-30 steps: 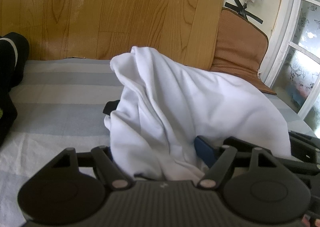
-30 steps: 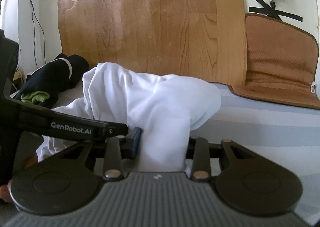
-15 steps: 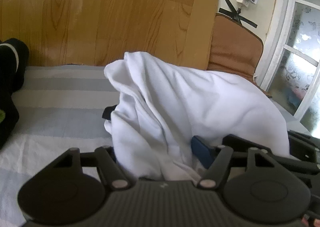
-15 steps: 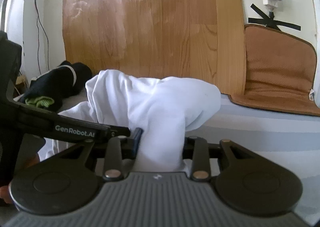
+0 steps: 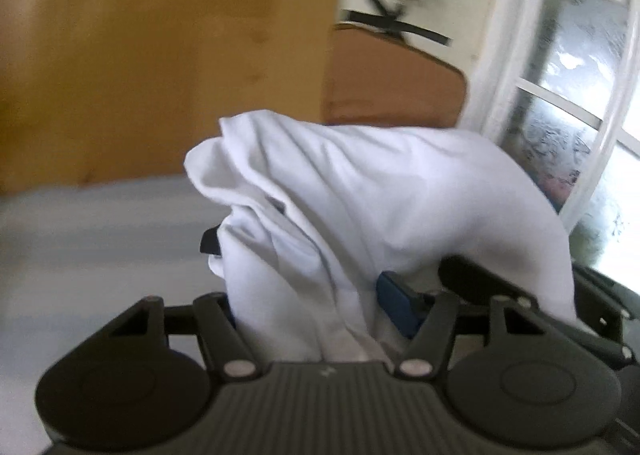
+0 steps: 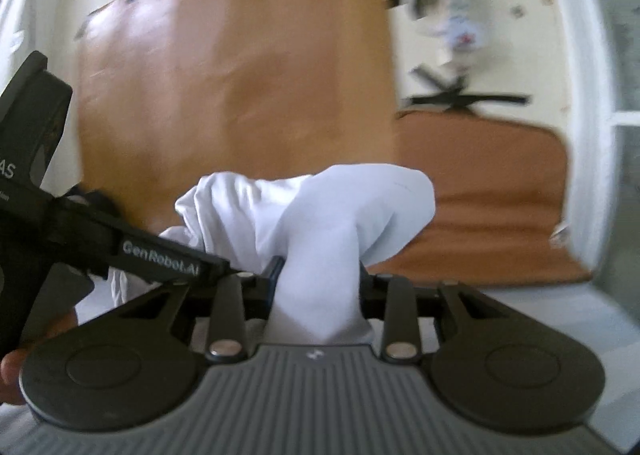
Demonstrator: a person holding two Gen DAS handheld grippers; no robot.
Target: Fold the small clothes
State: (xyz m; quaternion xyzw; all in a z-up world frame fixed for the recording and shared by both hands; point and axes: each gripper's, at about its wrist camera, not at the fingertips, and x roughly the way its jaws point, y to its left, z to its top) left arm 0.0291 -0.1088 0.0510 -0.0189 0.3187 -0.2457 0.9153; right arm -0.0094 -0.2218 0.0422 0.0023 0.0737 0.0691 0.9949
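White garment [image 5: 360,191] bunched, creased, seemingly lifted, pinched by both grippers.

the only clear wording is "genrobot.ai", in pale letters along the black side bar of the left gripper [image 6: 160,255], which reaches in from nine o'clock in the right wrist view. further out on the same black body, near its nine o'clock edge, the letters "as" end a word cut off by the frame, with a smaller line beneath too blurred to read. in the left wrist view nothing legible shows.
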